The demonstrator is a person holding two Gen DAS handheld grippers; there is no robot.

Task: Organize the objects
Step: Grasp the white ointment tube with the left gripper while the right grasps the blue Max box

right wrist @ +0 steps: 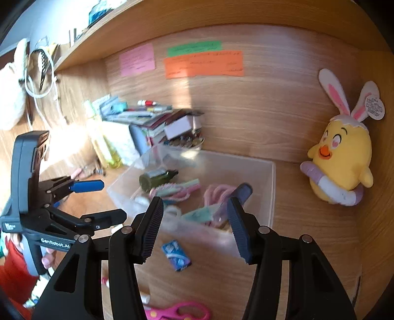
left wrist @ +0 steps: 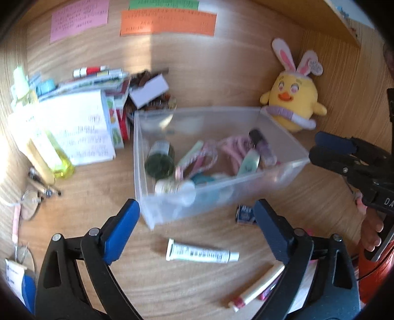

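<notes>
Inside clear bin — green bottle

Left gripper jaws wide, empty — right gripper part-open, empty, both angled down.

Clear glossy plastic bin on matt wood-grain desk; fuzzy cloth chick toy; paper notes on the wall.
</notes>
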